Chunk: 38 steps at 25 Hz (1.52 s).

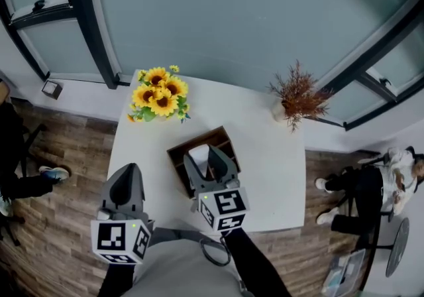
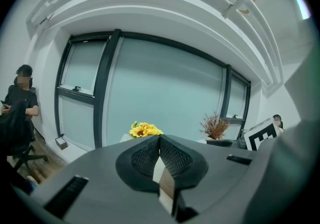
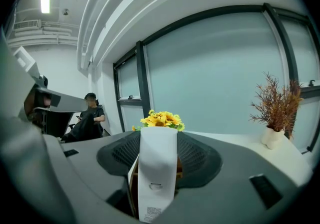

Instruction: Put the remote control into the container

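Remote control (image 3: 158, 178) — white, slim, stood on end, back face and small-print label towards the right gripper view. Clamped between the jaws of the right gripper (image 1: 202, 156), which stand wide to span its width. Held over the container (image 1: 199, 138), lower end above or just inside an inner compartment; cannot tell whether it touches wood.

Container: brown wooden box with inner dividers, near the middle of the white table (image 1: 271, 156), partly hidden under the gripper.

Left gripper (image 1: 127, 176): jaws closed together, nothing between them; over the table's near-left corner, apart from the box.

Risks, as judged:
- lower end catching on a divider or the rim if lowered off-line, twisting the remote in the pads
- release from too high, letting it topple against a wall or out over the rim
- box sliding if nudged, with no second gripper bracing it

Surroundings: sunflowers (image 1: 159, 93) at the far left of the table, dried plant (image 1: 298, 97) at the far right — both well apart from the box, neither in the way. Seated people off to either side, clear of the table. Only real obstruction: the gripper's own body, masking the compartment from above.
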Tool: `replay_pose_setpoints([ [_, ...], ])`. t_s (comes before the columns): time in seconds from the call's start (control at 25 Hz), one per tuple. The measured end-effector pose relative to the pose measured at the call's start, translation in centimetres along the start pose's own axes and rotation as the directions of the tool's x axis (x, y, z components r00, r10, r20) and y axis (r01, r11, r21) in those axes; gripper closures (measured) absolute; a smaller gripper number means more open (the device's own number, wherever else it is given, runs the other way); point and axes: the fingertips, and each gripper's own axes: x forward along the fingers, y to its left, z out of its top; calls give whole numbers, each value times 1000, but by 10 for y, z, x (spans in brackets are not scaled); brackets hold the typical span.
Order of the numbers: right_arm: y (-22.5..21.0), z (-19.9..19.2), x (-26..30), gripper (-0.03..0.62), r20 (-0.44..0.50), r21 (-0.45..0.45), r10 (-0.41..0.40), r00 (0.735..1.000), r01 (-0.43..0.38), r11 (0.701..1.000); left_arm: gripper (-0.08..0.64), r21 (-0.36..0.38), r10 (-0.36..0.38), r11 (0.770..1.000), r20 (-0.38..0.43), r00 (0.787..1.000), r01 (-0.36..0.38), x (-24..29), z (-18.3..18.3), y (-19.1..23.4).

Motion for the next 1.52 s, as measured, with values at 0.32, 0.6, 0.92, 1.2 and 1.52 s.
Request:
replay_pose_setpoints([
  [0.32, -2, -14, 7, 359, -36, 4, 4, 999, -4, 1000, 552, -4, 5, 1000, -3, 1000, -5, 3, 0, 2],
  [0.6, 0, -26, 12, 359, -58, -5, 18, 998, -18, 1000, 552, -7, 11, 1000, -5, 1000, -11, 5, -1, 5],
  [0.92, 1, -35, 15, 359, -97, 2, 15, 995, -14, 1000, 552, -6, 20, 1000, -8, 1000, -20, 6, 0, 8],
  [1.2, 3, -42, 17, 359, -124, 2, 19, 992, -19, 1000, 552, -6, 18, 1000, -8, 1000, -18, 7, 0, 8],
  [1.52, 2, -51, 20, 359, -136, -3, 22, 991, -22, 1000, 552, -3, 22, 1000, -9, 1000, -22, 7, 2, 10],
])
